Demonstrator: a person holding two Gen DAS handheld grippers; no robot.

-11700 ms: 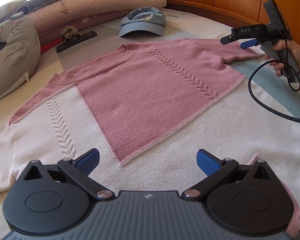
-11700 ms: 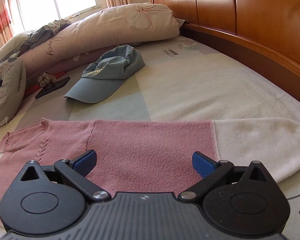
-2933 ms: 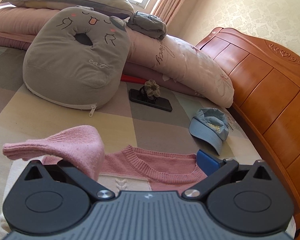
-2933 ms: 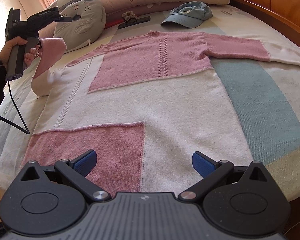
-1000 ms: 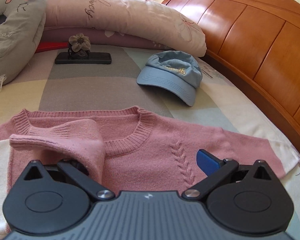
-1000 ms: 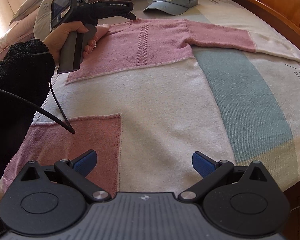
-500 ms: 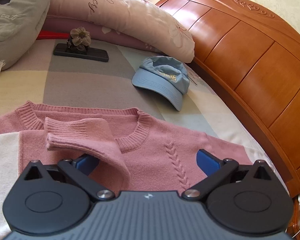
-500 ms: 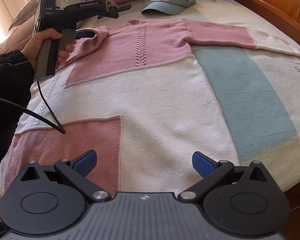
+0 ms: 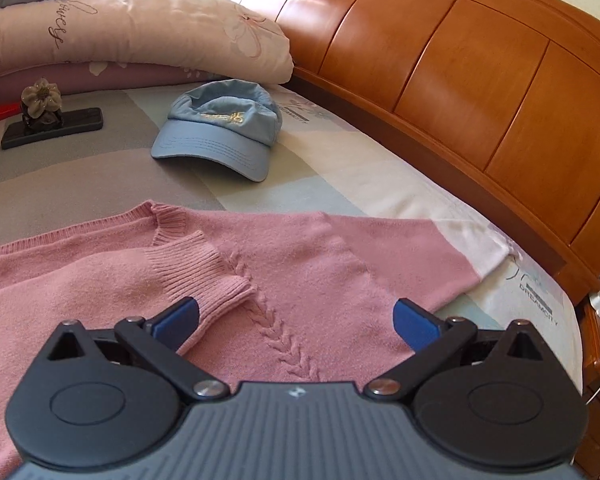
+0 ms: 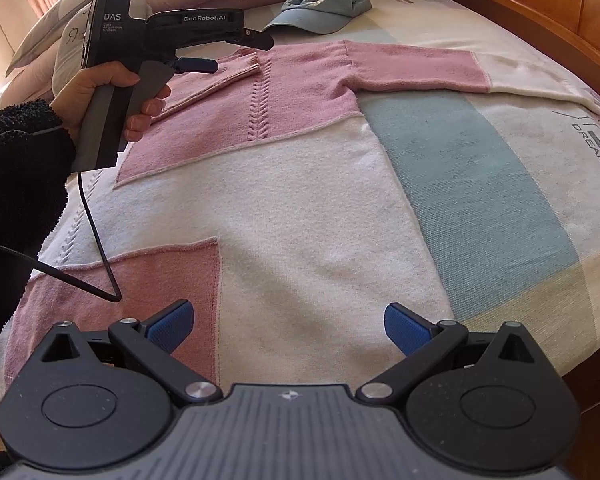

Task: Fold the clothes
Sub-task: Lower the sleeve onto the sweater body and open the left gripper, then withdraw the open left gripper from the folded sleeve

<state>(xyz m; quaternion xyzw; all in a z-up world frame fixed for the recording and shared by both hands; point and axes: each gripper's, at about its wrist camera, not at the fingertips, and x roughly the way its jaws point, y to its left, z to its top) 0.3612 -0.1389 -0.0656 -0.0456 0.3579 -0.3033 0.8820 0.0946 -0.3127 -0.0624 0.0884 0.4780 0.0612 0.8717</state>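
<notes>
one pink-and-white sweater (image 10: 300, 200) lies flat on the bed (image 10: 500, 184), its hem near the bed's front edge. one sleeve (image 9: 148, 280) is folded across the chest, its ribbed cuff resting beside the cable-knit line; the other sleeve (image 10: 440, 70) stretches toward the wooden headboard (image 9: 460, 80), its white end close to the mattress edge. the left claw (image 9: 296, 316) hovers just above the folded cuff, jaws spread and holding nothing (one blue pad just beside the cuff). the right claw (image 10: 286, 326) is likewise spread and empty over the hem. bare bedding lies open to the right of the sweater. beyond the collar: one blue cap (image 9: 220, 128), one dark phone (image 9: 52, 128) bearing one fabric flower, and stacked pillows (image 9: 120, 36).
</notes>
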